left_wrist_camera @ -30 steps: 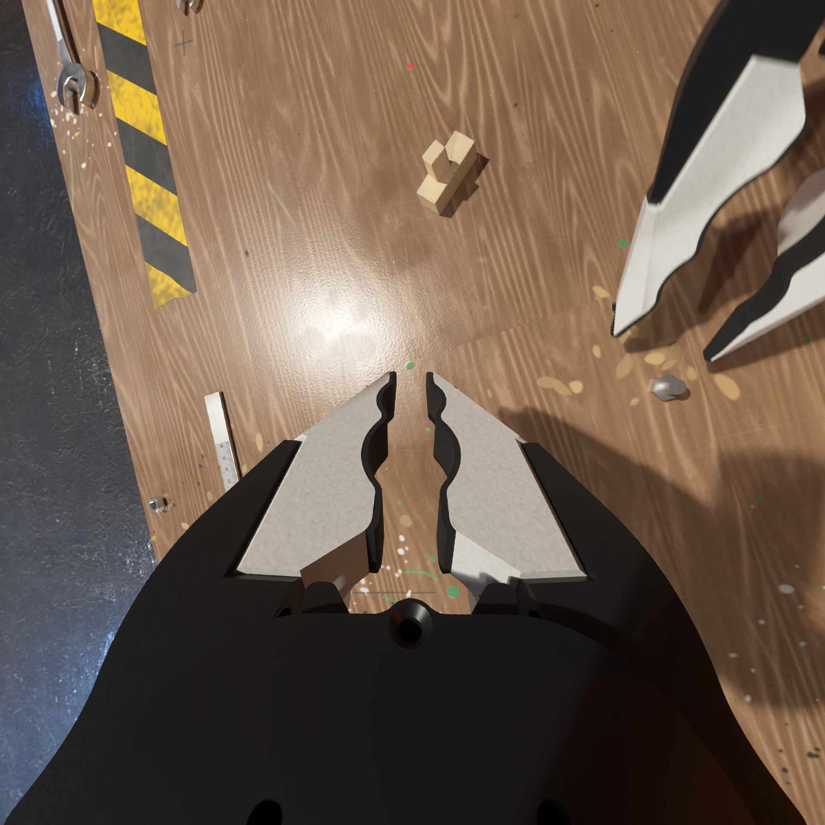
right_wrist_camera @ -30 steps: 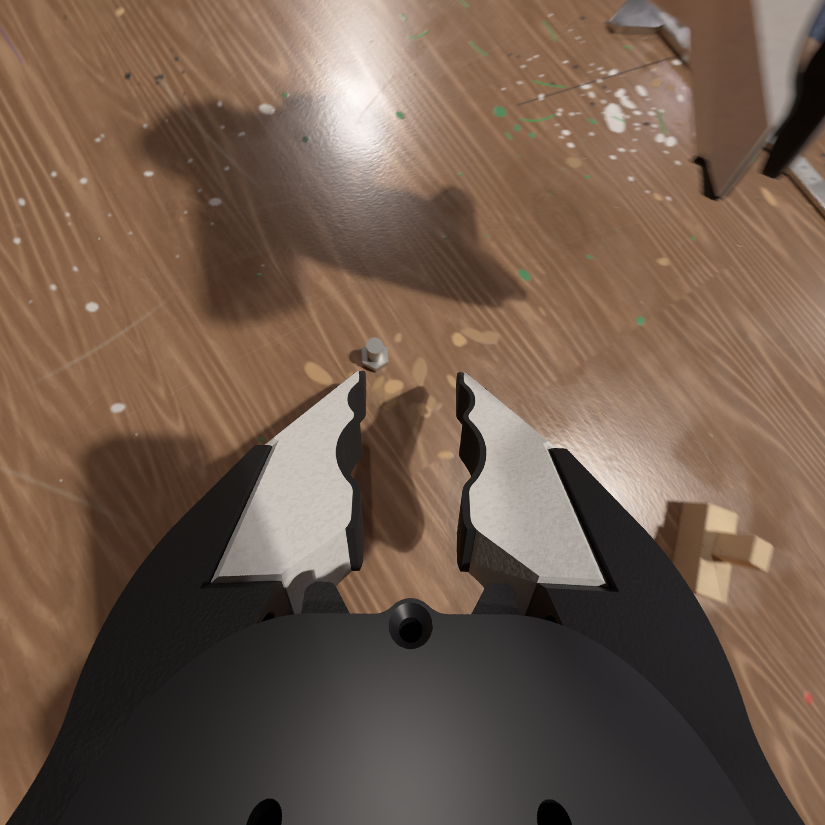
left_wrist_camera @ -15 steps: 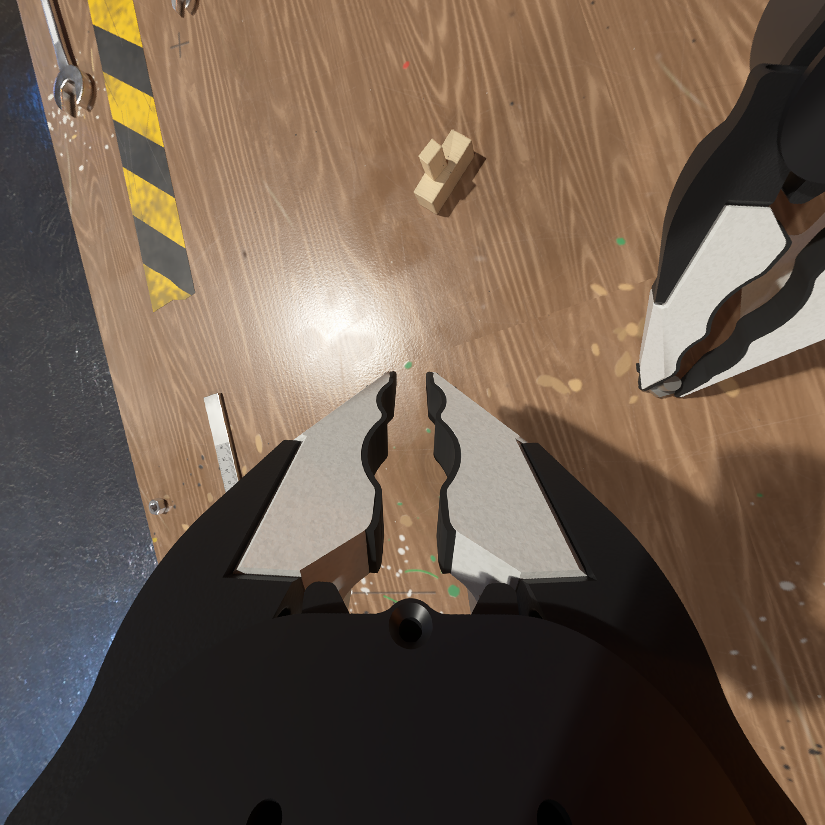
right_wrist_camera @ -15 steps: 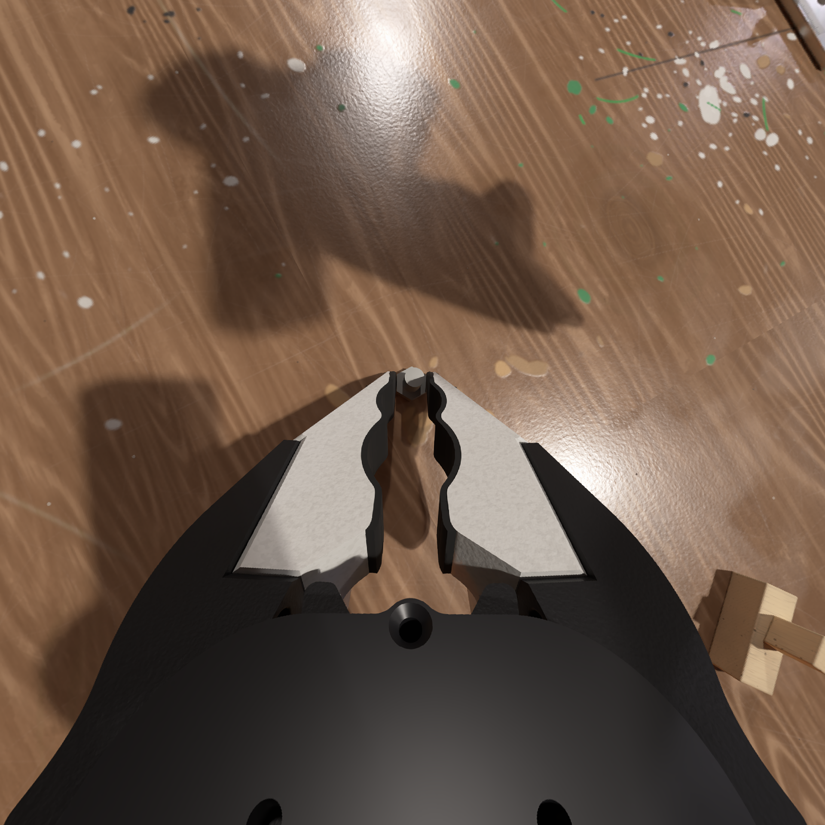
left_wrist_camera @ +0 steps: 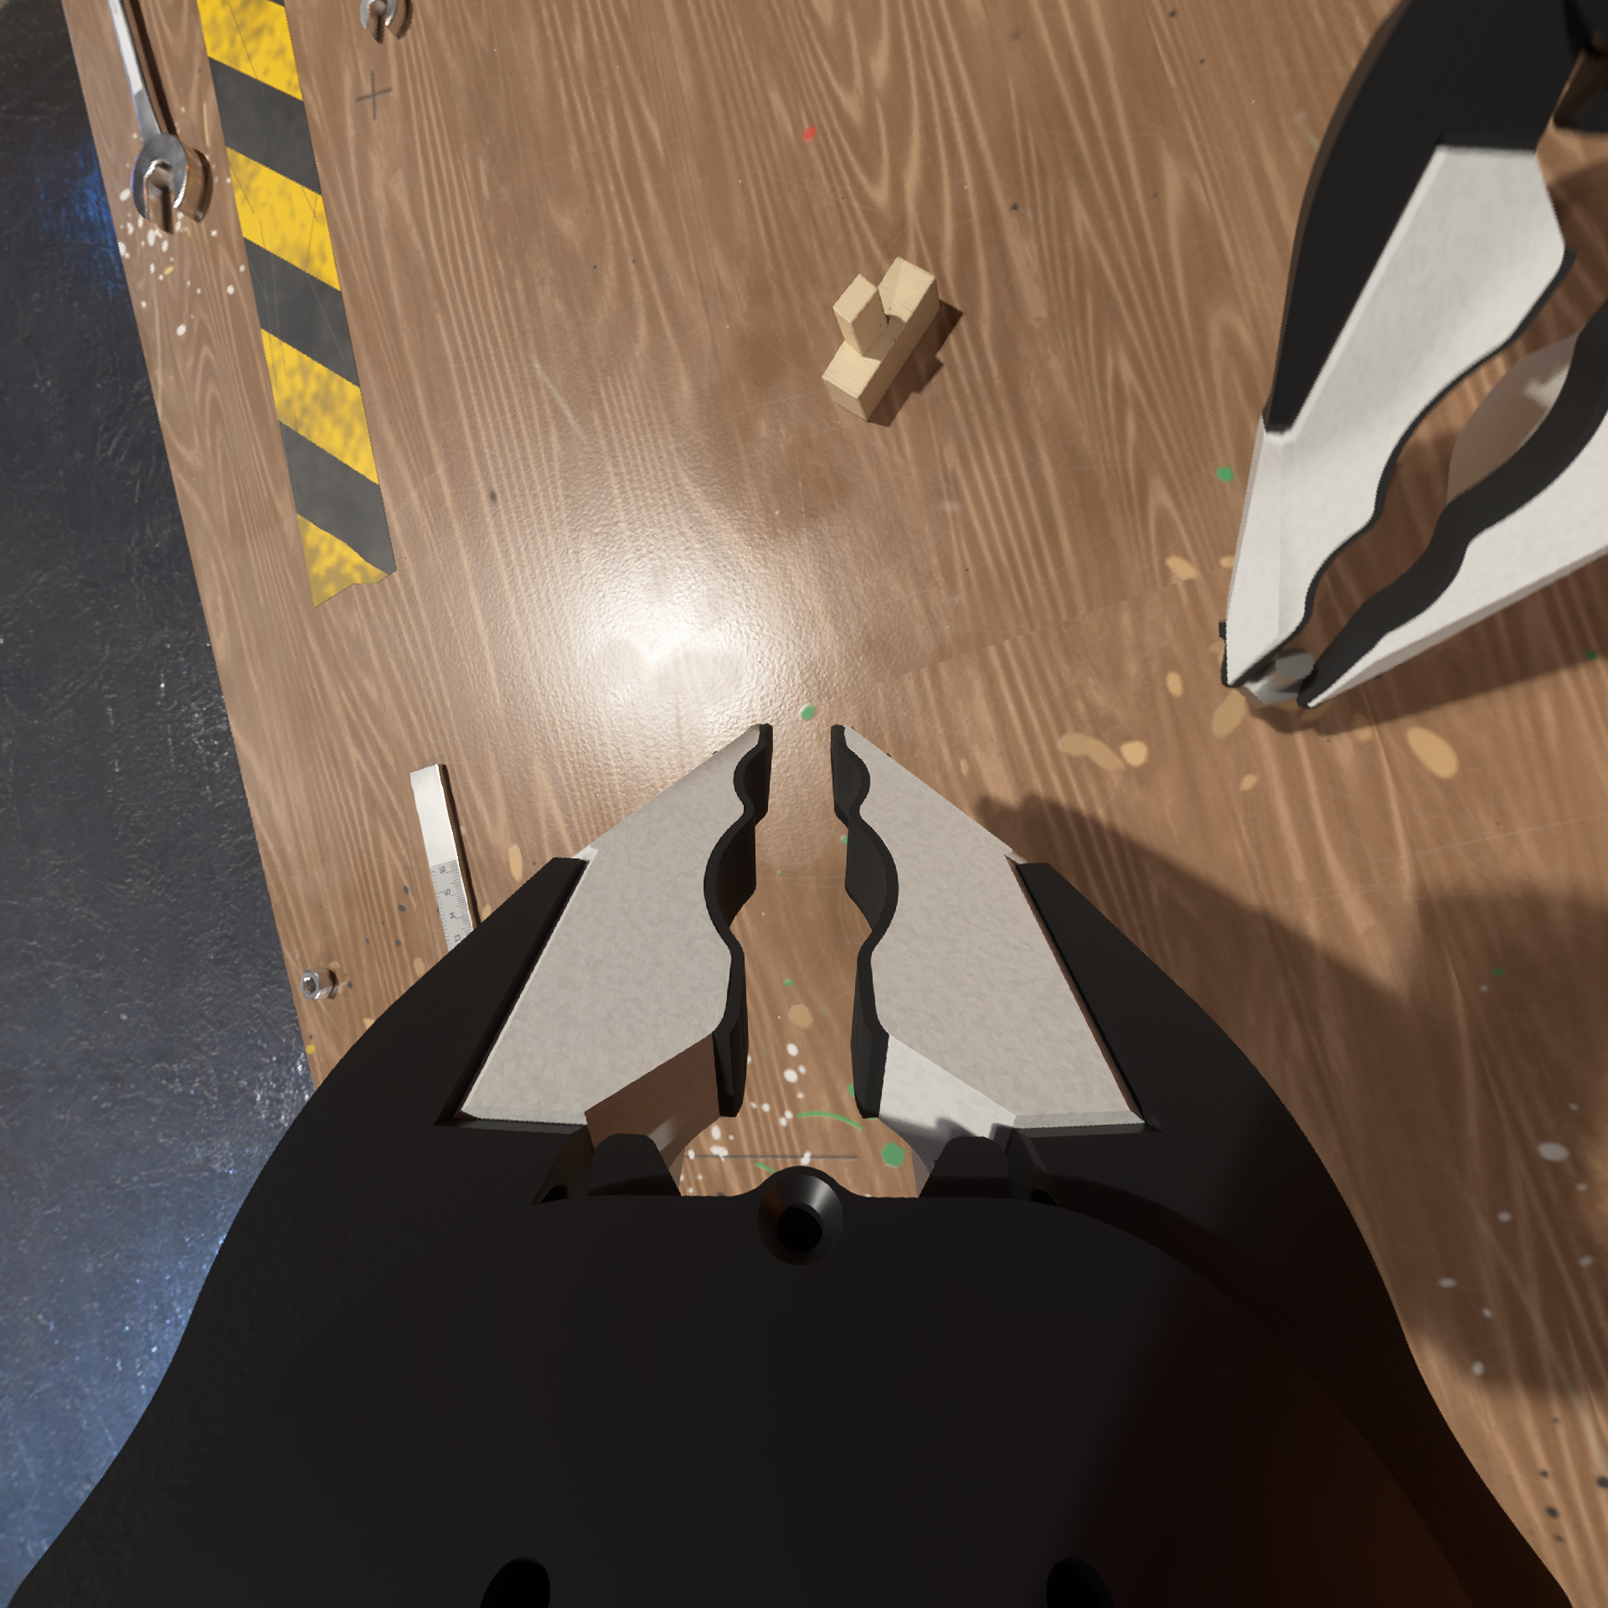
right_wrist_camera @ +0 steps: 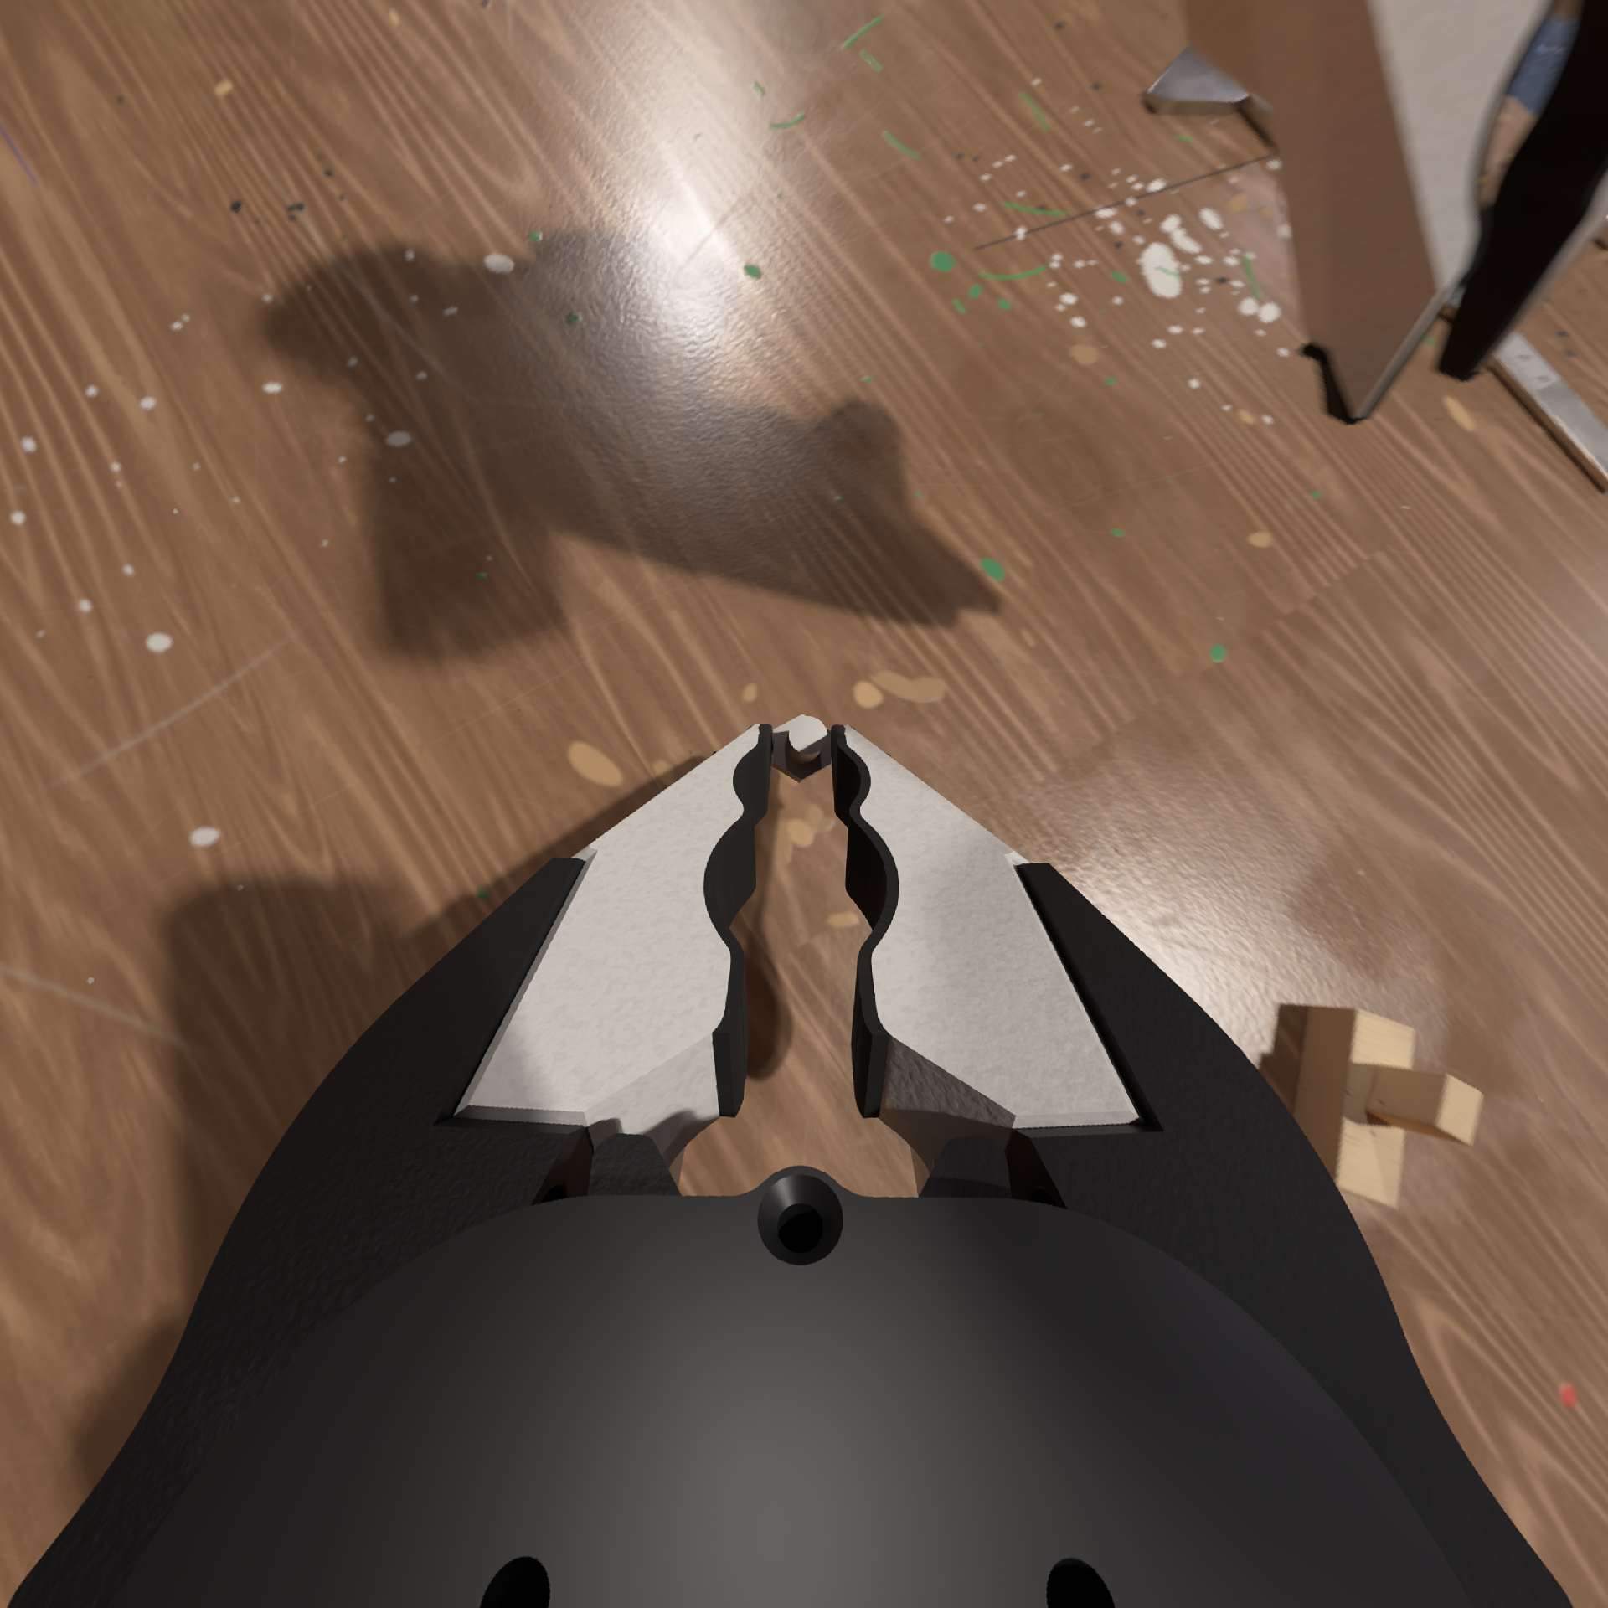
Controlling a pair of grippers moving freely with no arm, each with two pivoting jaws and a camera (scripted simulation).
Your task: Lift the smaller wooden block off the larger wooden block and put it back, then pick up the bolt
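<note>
R gripper [right_wrist_camera: 800, 740] pinching small grey metal bolt [right_wrist_camera: 802, 745] at fingertips, just above brown wood-grain bench [left_wrist_camera: 609, 435]; tip hold since bolt's tiny. L gripper [left_wrist_camera: 800, 740] idling, fingers slightly parted, grasping nothing. Small pale wooden block [left_wrist_camera: 861, 311] sitting on larger pale wooden block [left_wrist_camera: 879, 365].

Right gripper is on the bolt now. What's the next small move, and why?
Probably a short straight lift. The right gripper has its fingertips shut on the bolt, low over the workbench, and the smaller wooden block already rests on the larger wooden block, so only raising remains.
</note>
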